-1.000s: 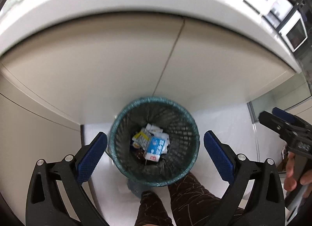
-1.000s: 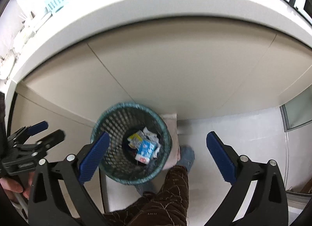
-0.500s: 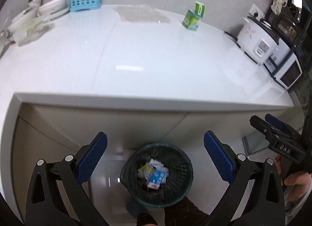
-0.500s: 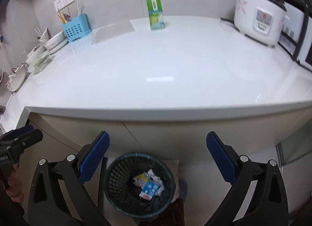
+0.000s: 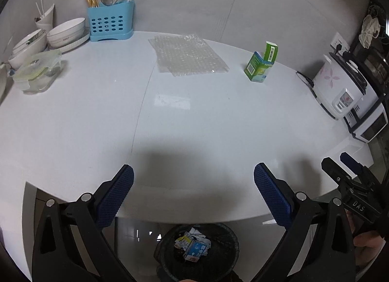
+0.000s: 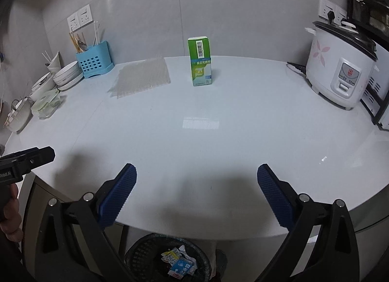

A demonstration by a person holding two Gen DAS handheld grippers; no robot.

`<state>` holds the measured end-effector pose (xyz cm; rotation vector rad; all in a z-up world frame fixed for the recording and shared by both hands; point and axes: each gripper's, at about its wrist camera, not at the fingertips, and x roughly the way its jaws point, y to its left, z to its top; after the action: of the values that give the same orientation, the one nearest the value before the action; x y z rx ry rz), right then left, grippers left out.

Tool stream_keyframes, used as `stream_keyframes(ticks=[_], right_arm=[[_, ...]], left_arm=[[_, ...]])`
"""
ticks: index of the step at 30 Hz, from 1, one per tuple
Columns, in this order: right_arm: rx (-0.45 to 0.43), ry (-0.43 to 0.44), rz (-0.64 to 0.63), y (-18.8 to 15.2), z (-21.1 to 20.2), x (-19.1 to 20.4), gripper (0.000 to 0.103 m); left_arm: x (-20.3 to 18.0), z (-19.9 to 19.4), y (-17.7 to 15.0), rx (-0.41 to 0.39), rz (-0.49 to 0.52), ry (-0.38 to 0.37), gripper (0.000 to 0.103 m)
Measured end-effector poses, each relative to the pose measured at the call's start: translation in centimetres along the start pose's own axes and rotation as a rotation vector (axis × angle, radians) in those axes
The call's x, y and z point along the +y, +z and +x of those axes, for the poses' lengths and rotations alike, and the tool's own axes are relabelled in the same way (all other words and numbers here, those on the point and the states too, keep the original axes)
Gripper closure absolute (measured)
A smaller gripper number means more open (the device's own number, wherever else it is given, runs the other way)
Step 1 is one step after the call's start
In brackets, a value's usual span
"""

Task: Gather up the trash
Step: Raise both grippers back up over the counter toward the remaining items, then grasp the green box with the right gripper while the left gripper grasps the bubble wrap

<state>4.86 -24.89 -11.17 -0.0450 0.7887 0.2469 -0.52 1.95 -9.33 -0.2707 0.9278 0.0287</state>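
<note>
A green and white carton [image 5: 261, 62] [image 6: 200, 61] stands upright at the back of the white counter [image 5: 194, 116] [image 6: 194, 124]. A sheet of bubble wrap [image 5: 187, 54] [image 6: 142, 76] lies flat to its left. A dark mesh waste basket [image 5: 198, 249] [image 6: 167, 257] with several wrappers in it stands on the floor below the counter's front edge. My left gripper [image 5: 193, 194] is open and empty above the front edge. My right gripper [image 6: 197, 194] is open and empty too, to the right of the left one.
A blue cutlery holder [image 5: 110, 23] [image 6: 93, 62], stacked bowls [image 5: 65, 32] [image 6: 66, 76] and a lidded food box [image 5: 37, 70] stand at the back left. A white rice cooker [image 5: 340, 87] [image 6: 340, 65] and an oven [image 5: 369, 124] stand at the right.
Both grippers have tilted up from looking down into the waste basket to looking across the counter. Both stay open and empty.
</note>
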Motion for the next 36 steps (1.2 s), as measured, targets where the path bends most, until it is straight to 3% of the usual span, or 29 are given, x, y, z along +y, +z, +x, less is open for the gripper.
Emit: stream_keyframes(ticks=[17, 31, 36], right_arm=[[-0.004, 0.020, -0.049, 10.6, 8.1, -1.9, 0.008], [0.022, 0.066, -0.060, 16.0, 15.7, -3.0, 0.008], [0.010, 0.058, -0.066, 17.3, 17.7, -3.1, 0.012]], left_arm=[[-0.3, 8.1, 11.0, 0.043, -0.091, 0.076, 0.006], [0.1, 14.5, 15.9, 0.091, -0.158, 0.152, 0.006], [1.1, 17.2, 17.3, 0.124, -0.204, 0.155, 0.006]])
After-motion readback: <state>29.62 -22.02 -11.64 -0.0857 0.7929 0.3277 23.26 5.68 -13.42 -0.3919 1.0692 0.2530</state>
